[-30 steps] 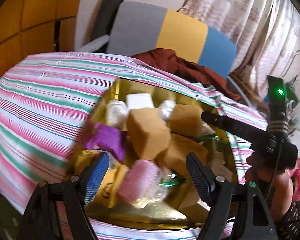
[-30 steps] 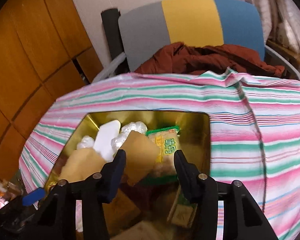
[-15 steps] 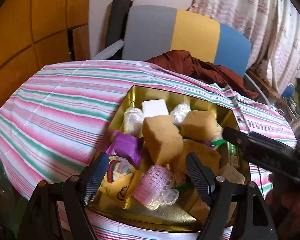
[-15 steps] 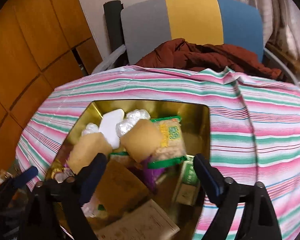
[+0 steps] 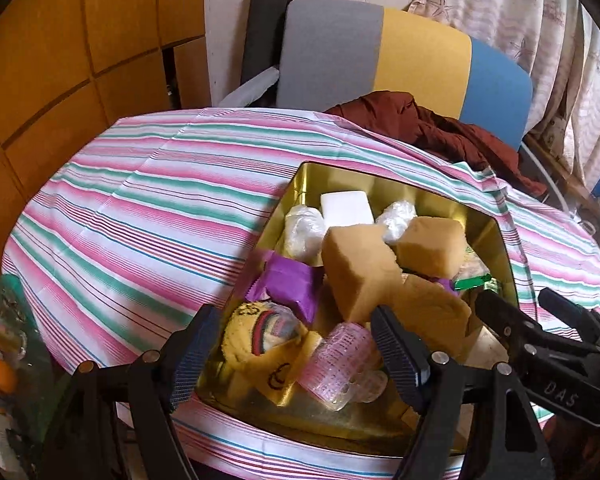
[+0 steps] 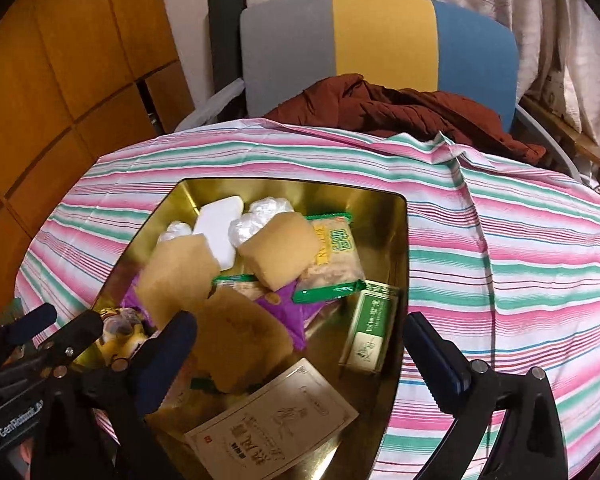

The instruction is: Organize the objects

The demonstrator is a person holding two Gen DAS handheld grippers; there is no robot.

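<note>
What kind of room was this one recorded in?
Probably a lived-in home room: a striped tablecloth, a chair with a rumpled brown garment on it, and patterned curtains.

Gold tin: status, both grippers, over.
Left gripper open, empty. Right gripper jaws just opened wide, nothing between. Gold tin piled with items; nothing blocking.

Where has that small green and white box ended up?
In the right wrist view, the green and white box lies inside the gold tin near its right wall, just below the green-edged snack packet.
</note>
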